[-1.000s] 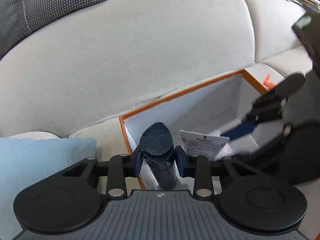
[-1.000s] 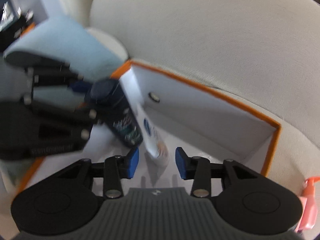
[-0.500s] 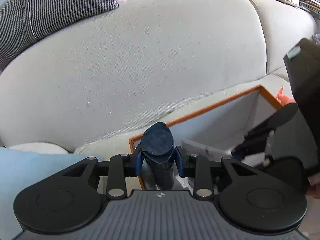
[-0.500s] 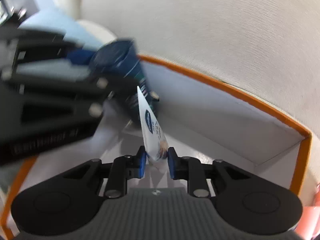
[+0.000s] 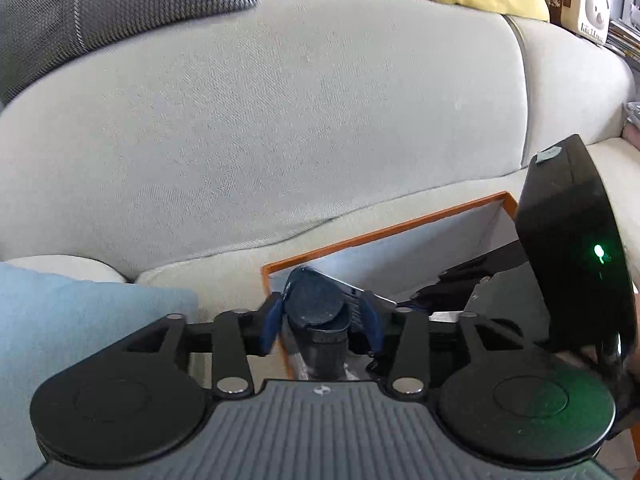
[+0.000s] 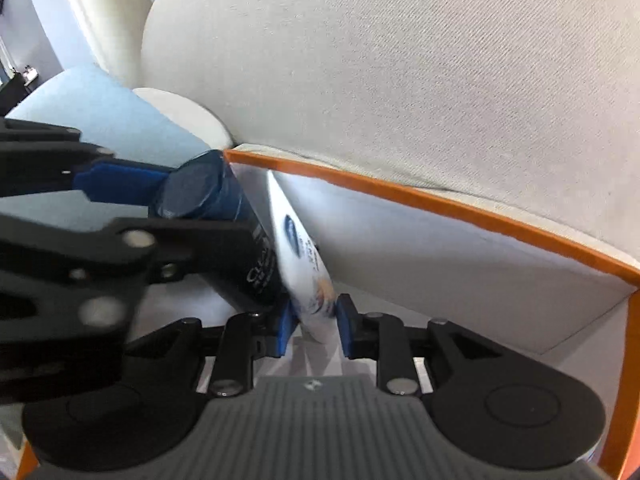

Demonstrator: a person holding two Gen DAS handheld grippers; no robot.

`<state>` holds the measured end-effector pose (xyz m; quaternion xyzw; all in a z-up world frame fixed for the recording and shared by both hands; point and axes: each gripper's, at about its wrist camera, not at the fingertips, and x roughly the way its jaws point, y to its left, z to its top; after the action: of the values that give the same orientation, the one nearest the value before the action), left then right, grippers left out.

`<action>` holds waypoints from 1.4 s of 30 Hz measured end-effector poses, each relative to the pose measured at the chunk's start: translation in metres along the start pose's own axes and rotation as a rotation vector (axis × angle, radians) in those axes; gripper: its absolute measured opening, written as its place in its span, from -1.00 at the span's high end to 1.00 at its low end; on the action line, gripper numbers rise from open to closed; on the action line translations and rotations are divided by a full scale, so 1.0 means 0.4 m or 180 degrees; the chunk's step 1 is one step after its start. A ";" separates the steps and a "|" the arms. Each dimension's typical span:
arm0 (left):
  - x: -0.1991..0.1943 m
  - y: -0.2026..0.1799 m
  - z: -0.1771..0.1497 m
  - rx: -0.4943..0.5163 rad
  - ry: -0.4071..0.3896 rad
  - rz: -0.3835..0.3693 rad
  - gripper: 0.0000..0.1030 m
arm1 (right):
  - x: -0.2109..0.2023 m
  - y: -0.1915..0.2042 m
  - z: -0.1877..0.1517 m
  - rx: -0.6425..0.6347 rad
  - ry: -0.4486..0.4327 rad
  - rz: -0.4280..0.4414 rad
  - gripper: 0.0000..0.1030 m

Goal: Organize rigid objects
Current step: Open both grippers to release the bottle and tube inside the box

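Box on the sofa seat, both grippers in its left end

The box (image 6: 472, 212) sits on the seat right up against the sofa backrest (image 5: 300, 120). Just left of it there's a cushion (image 5: 80, 320) on the seat, with two more pillows up on top of the backrest. The left gripper (image 5: 320, 322) holds a bottle (image 6: 224, 208) at the box's back-left corner, tilted. Right beside it, touching, a tube (image 6: 308, 272) leans toward the back wall, held low down by the right gripper (image 6: 314, 326) inside the box.
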<state>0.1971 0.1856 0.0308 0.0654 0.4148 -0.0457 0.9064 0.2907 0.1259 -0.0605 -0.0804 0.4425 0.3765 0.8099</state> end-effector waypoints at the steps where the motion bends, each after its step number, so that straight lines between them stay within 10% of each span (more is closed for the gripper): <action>1: -0.018 -0.003 -0.006 -0.0005 -0.0041 0.0018 -0.19 | -0.003 -0.002 0.001 0.0008 0.0008 0.0017 0.47; 10: -0.064 0.017 -0.063 -0.0188 0.0087 -0.0053 0.07 | -0.014 0.012 -0.015 -0.0205 0.0078 0.0106 0.18; 25: -0.050 0.031 -0.097 -0.0456 0.0139 -0.0240 0.51 | 0.096 0.028 -0.019 0.0199 0.0146 0.0043 0.67; 42: -0.186 -0.093 -0.091 -0.0501 0.0022 -0.0262 0.51 | -0.220 0.028 -0.117 0.0133 -0.0009 -0.0151 0.64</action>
<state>0.1164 0.1569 0.0607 -0.0230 0.4226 -0.0500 0.9047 0.2235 0.0646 -0.0176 -0.0734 0.4471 0.3480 0.8208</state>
